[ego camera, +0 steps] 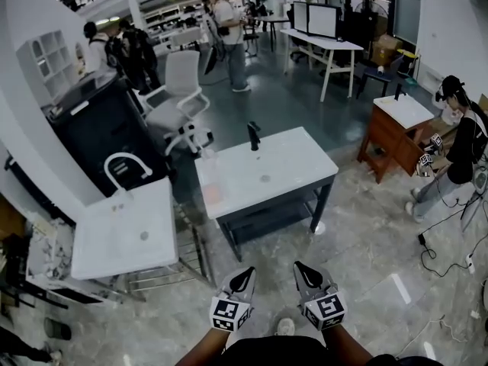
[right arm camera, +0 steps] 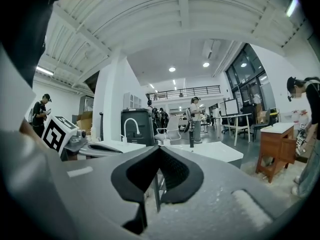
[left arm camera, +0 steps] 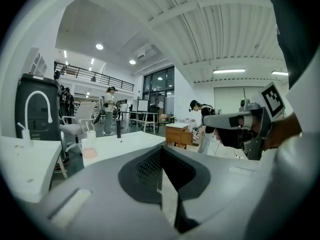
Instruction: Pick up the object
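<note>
A white table (ego camera: 293, 166) stands ahead of me on the marble floor, a good way from both grippers. At its left end lie a flat pink object (ego camera: 213, 194) and a small clear cup (ego camera: 207, 157); a black tap (ego camera: 253, 136) stands at its far edge. My left gripper (ego camera: 245, 274) and right gripper (ego camera: 303, 269) hang side by side low in the head view, both shut with nothing in them. In the left gripper view the shut jaws point toward the pink object (left arm camera: 90, 153) and the cup (left arm camera: 90, 134).
A second white table (ego camera: 99, 242) with a white curved tap (ego camera: 126, 166) stands to the left, with a black cabinet (ego camera: 99, 124) behind it. To the right a person (ego camera: 457, 147) stands at a wooden cabinet (ego camera: 393, 132). Cables (ego camera: 450, 258) trail on the floor.
</note>
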